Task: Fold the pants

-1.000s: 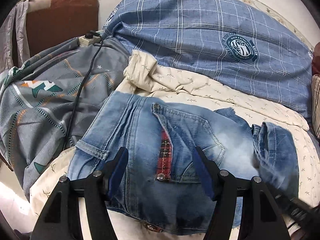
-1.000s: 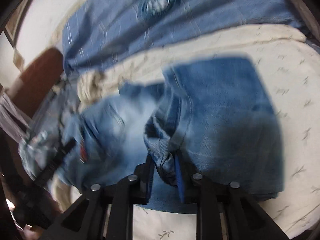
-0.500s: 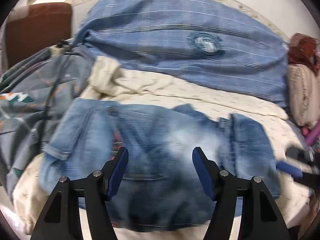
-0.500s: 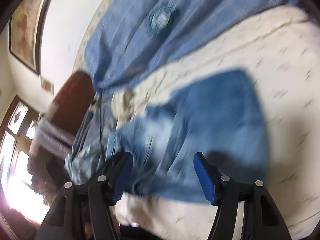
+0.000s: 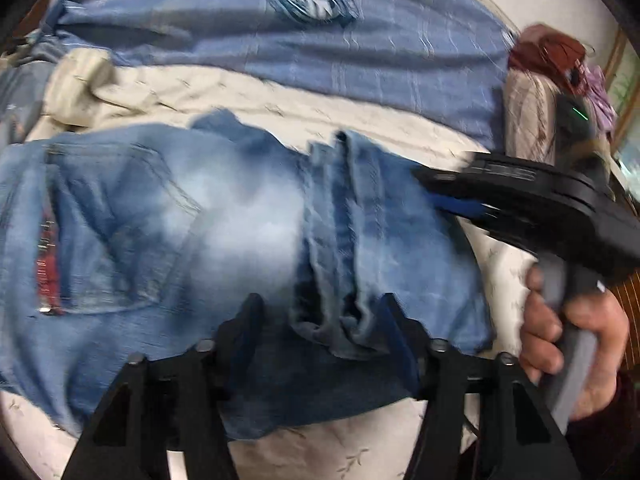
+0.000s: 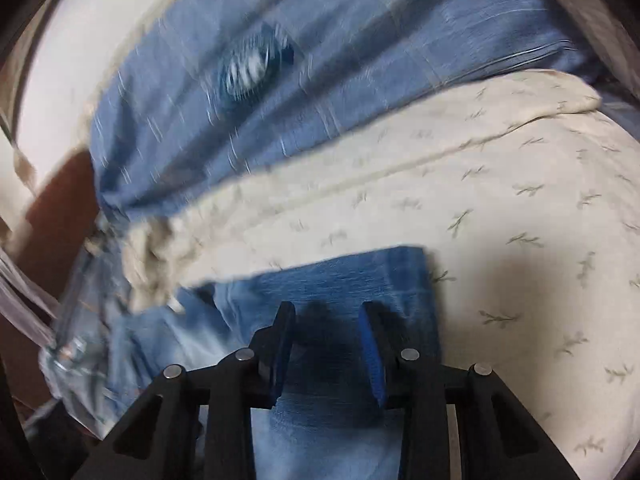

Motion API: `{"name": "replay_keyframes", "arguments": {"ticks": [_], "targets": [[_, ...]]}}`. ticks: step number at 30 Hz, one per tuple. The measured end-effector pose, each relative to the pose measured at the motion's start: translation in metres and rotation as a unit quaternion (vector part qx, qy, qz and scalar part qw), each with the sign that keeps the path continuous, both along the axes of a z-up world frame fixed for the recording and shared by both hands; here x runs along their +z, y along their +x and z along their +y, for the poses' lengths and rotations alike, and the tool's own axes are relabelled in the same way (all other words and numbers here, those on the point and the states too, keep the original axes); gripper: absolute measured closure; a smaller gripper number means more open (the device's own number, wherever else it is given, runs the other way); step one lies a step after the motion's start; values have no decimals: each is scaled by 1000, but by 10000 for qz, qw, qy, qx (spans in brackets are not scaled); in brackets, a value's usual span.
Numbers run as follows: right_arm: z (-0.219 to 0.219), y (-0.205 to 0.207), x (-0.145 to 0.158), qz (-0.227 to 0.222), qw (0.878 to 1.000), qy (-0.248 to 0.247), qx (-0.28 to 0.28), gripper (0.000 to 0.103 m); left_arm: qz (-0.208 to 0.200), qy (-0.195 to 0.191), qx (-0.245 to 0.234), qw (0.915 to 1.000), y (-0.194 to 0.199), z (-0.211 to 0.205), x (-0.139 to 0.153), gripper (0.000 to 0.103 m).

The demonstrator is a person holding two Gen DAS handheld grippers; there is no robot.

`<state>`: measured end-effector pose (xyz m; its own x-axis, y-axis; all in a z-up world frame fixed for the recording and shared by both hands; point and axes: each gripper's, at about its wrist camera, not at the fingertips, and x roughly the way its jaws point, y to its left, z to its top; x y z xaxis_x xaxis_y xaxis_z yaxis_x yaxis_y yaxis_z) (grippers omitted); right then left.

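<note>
Mostly cream leaf-print sheet (image 6: pixel 500 200), blue checked pillow (image 5: pixel 280 52) behind, jeans (image 5: pixel 200 220) atop.

Faded blue jeans (image 5: pixel 224 216), seemingly folded, on bedsheet

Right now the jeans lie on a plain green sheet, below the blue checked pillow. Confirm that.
Not quite: the sheet is cream with small leaf sprigs, not plain green, as the right wrist view shows. The jeans do lie on it, below the blue checked pillow.
</note>
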<state>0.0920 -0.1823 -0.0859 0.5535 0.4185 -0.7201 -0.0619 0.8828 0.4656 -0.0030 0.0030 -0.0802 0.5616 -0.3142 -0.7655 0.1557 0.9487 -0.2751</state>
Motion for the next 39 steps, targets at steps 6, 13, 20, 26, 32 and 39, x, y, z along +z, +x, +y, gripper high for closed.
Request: {"name": "replay_keyframes", "arguments": {"ticks": [6, 13, 20, 26, 32, 39], "targets": [[28, 17, -18, 143, 9981, 14, 594, 68, 6, -18, -224, 9997, 0, -1, -2, 78], [13, 14, -12, 134, 9943, 787, 702, 68, 37, -425, -292, 9987, -5, 10, 1, 84], [29, 11, -25, 393, 9943, 541, 827, 67, 165, -232, -275, 9992, -7, 8, -5, 83], [21, 1, -16, 305, 9939, 703, 789, 67, 241, -399, -124, 9988, -8, 14, -5, 80], [8, -15, -2, 60, 9939, 814, 743, 67, -441, 230, 159, 9986, -23, 15, 16, 49], [16, -8, -26, 558, 9946, 504, 711, 67, -46, 805, 460, 9957, -13, 24, -1, 27]]}}
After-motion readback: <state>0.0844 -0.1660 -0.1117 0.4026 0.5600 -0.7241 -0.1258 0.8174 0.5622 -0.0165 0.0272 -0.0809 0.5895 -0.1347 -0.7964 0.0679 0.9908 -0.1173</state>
